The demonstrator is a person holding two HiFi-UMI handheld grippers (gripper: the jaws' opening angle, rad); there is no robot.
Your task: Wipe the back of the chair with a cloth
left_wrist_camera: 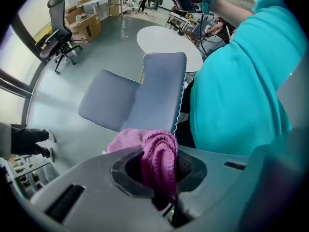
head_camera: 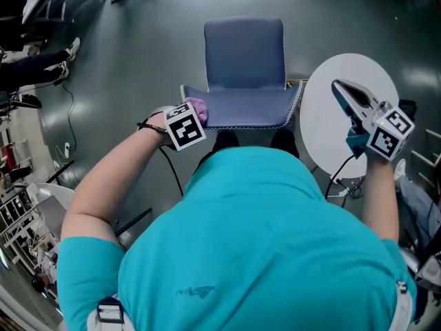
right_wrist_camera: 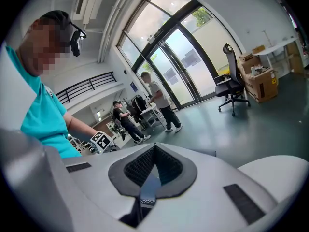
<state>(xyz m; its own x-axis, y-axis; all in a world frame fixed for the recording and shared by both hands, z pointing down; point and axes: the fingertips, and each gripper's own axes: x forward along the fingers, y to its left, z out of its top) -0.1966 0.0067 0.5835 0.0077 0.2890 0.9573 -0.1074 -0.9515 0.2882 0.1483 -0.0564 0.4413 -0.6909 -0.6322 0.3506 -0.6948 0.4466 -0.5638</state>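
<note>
A pink cloth (left_wrist_camera: 159, 153) is pinched between the jaws of the left gripper (left_wrist_camera: 160, 180), which are closed on its bunched folds; a loose part of the cloth spills out to the front and left of the jaws. In the head view the left gripper (head_camera: 193, 116) is held at the left end of the top edge of the chair back (head_camera: 242, 109), and the cloth (head_camera: 198, 106) appears to be touching that corner, though contact is not clearly shown. The blue chair (left_wrist_camera: 145, 98) is seen with white stitching along the edge of its back, the seat being turned away from the person in the teal shirt (head_camera: 262, 247).

The right gripper (head_camera: 342, 89) is held above a round white table (head_camera: 324, 133) just to the right of the chair. Its jaws are pressed together at the tips, with nothing between them (right_wrist_camera: 152, 164).
</note>
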